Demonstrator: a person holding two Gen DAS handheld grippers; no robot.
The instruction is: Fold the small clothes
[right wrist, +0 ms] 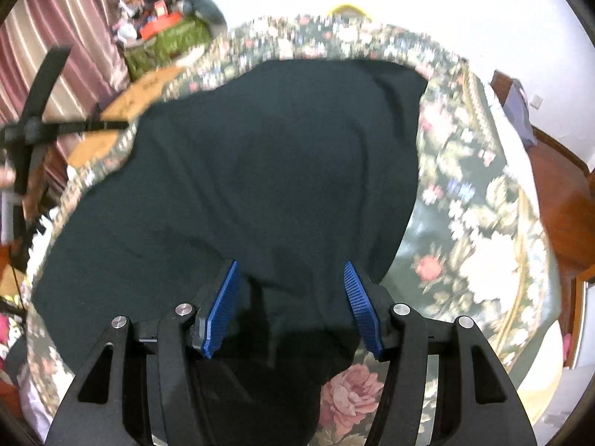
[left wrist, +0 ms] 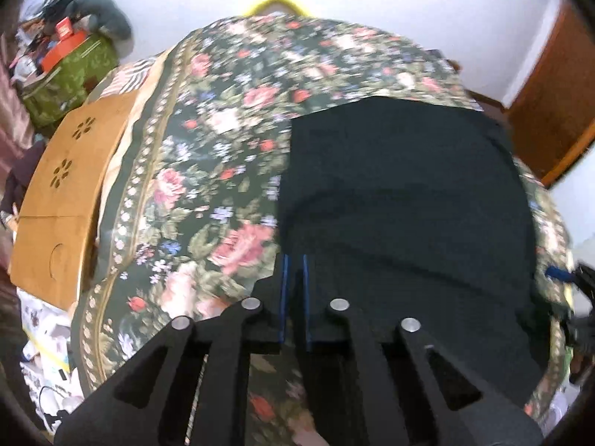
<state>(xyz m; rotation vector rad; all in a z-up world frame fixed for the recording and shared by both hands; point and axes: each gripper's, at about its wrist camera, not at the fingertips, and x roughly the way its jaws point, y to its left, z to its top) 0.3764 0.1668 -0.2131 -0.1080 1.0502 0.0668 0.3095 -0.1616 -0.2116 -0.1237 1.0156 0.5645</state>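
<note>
The left gripper is nearly closed, with its two blue fingers standing close together over the left edge of the dark cloth. A thin bit of that dark edge seems to be sitting between them, but I cannot tell for sure if they are pinching it. The right gripper is standing open, about half wide, holding nothing, with its blue pads on both sides of a bunched-up fold at the cloth's near edge. The cloth is lying spread on the flowery bedspread. There is lots of bare bedspread to the left in the left view. A brown board is sitting past the bed's left edge.
</note>
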